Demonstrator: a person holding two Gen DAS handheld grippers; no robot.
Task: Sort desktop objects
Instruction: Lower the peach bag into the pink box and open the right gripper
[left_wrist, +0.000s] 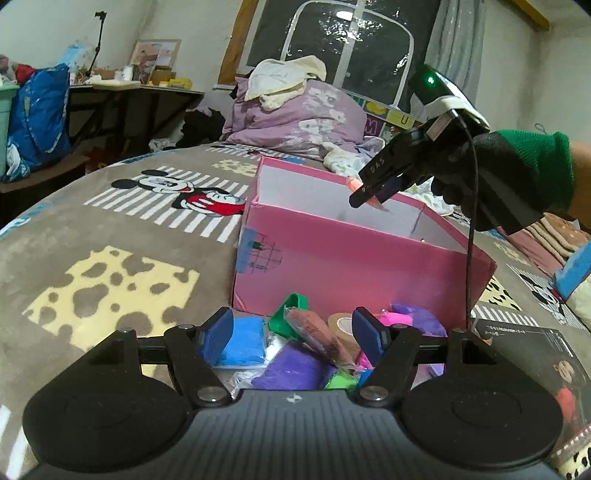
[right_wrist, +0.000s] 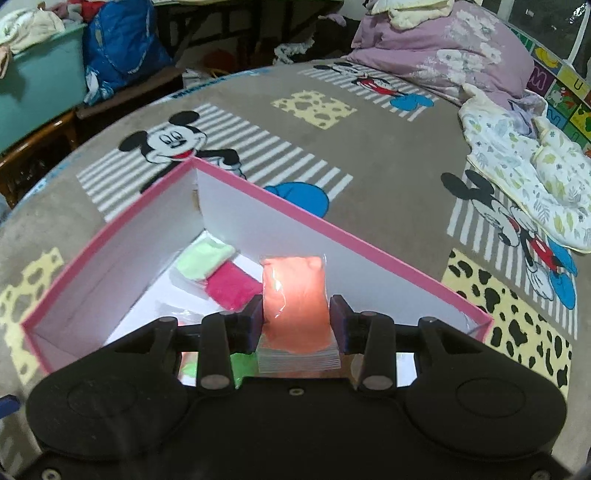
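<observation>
Orange packet held over the pink box for sorting.
The orange packet (right_wrist: 295, 299) is pinched in the closed right claw (right_wrist: 295, 317) above the pink box (right_wrist: 266, 206), ready for dropping; the left claw (left_wrist: 291, 332) is held half open, empty, over the remaining packets (left_wrist: 295, 365).

Leaving the pink box (right_wrist: 236, 181) open at the top, walls hemming every side, pale green packet (right_wrist: 204, 257) and magenta packet (right_wrist: 232, 286) crowding its far corner, bare white floor (right_wrist: 147, 314) lying free nearer the left wall.
</observation>
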